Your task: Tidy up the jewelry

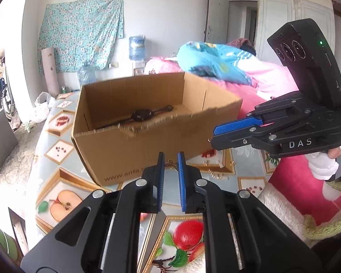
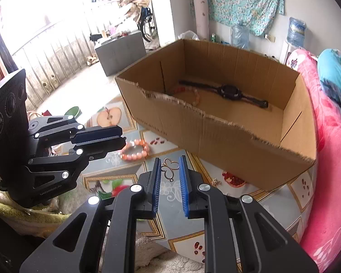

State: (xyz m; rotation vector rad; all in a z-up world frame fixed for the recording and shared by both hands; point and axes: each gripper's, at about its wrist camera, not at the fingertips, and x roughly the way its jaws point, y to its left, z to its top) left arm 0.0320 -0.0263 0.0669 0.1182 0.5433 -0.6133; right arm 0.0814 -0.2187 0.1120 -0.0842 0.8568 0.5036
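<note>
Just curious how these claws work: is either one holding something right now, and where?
Apparently nothing. Both the left gripper and right gripper show bare gaps between their pads; the gold butterfly pendant lies on the tablecloth beyond their tips.

Fruit-print tablecloth [image 2: 129, 170] — bearing cardboard box [image 2: 227, 141], bead bracelet [image 2: 135, 151], gold pendant [image 2: 170, 169].
</note>
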